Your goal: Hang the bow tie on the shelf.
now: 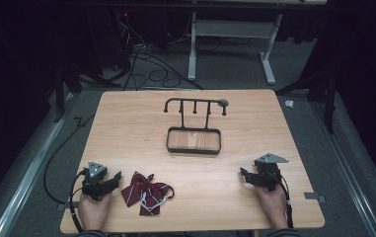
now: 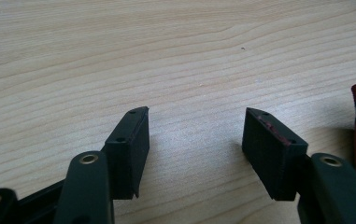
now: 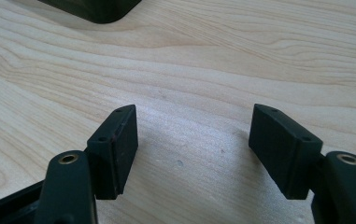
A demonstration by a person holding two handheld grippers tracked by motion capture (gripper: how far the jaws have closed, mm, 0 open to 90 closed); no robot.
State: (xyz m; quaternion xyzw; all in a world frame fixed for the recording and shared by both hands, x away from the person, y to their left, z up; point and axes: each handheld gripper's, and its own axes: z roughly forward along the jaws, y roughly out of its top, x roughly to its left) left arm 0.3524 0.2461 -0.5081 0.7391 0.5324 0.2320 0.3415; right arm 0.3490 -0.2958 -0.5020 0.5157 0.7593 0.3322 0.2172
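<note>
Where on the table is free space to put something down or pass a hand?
Free: the wide strip between the bow tie and the right tongs, in front of the rack's tray; also both table sides beside the rack. Crowded: the near left corner, where the left tongs sit close beside the bow tie.

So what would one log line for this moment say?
left gripper: open, beside bow tie, apart | right gripper: open, empty | hanger stand: mid-table, bare | nothing held
</note>
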